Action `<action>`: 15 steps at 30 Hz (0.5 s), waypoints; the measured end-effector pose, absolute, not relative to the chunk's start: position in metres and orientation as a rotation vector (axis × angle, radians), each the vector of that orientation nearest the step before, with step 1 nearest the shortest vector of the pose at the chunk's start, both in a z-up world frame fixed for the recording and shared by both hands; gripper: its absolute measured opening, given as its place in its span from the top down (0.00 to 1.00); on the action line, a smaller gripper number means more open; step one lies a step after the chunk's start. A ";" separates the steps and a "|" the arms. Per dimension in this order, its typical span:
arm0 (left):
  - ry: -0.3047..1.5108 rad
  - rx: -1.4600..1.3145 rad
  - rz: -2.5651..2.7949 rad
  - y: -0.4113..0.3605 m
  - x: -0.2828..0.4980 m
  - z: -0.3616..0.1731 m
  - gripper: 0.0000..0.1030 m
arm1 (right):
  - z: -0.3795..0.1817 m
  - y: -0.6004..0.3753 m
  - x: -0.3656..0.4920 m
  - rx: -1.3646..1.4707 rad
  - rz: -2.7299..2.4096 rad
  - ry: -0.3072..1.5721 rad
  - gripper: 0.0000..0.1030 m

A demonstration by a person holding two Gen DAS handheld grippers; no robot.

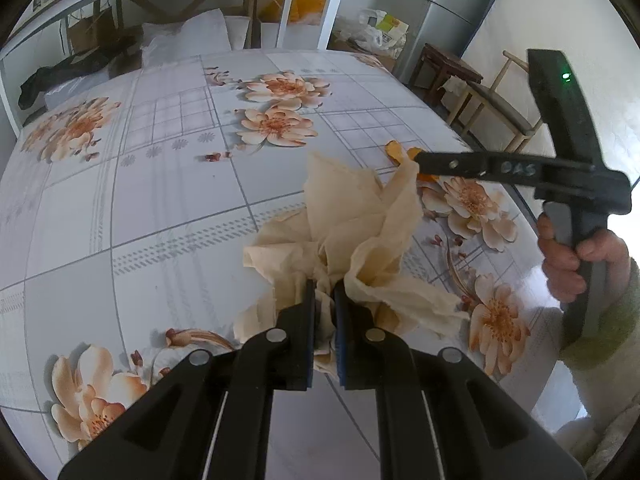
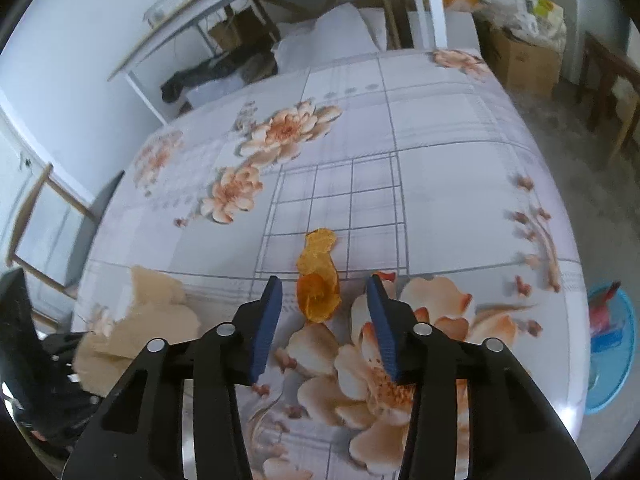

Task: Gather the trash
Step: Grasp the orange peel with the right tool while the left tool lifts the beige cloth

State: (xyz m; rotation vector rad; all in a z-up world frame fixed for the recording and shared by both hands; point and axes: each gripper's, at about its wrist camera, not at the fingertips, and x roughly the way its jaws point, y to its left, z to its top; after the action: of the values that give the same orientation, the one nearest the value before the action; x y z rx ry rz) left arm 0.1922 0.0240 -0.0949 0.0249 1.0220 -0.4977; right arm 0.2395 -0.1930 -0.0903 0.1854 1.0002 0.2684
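My left gripper [image 1: 324, 286] is shut on a crumpled cream paper napkin [image 1: 352, 220] that bunches up above the floral tablecloth [image 1: 160, 200]. The napkin also shows at the lower left of the right wrist view [image 2: 140, 332]. An orange peel [image 2: 318, 280] lies on the tablecloth [image 2: 440, 200]. My right gripper [image 2: 324, 280] is open, with its blue-padded fingers on either side of the peel's near end. In the left wrist view the right gripper [image 1: 418, 160] reaches in from the right, and bits of the peel [image 1: 394, 149] show beside its tip.
A blue bin [image 2: 610, 344] with red trash stands on the floor past the table's right edge. A wooden chair [image 1: 500, 108] and a stool [image 1: 448, 68] stand to the right. Shelving, pillows and boxes [image 2: 524, 56] lie beyond the far edge.
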 end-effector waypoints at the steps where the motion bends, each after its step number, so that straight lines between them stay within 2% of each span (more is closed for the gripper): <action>1: 1.022 0.025 -0.498 0.024 0.193 -0.095 0.92 | -0.091 -0.192 0.240 0.172 0.268 0.994 0.64; 4: 1.021 0.026 -0.496 0.024 0.193 -0.095 0.92 | -0.091 -0.187 0.242 0.139 0.266 0.986 0.67; 12: 1.017 0.050 -0.478 0.021 0.192 -0.094 0.92 | -0.092 -0.182 0.238 0.098 0.271 0.973 0.86; 15: 1.016 0.052 -0.480 0.022 0.192 -0.091 0.86 | -0.090 -0.182 0.235 0.099 0.272 0.966 0.90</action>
State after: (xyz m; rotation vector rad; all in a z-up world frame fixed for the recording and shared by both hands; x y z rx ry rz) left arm 0.1917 0.0217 -0.0910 0.0524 1.0158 -0.4804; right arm 0.2351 -0.1816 -0.0903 0.0987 0.9663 0.2724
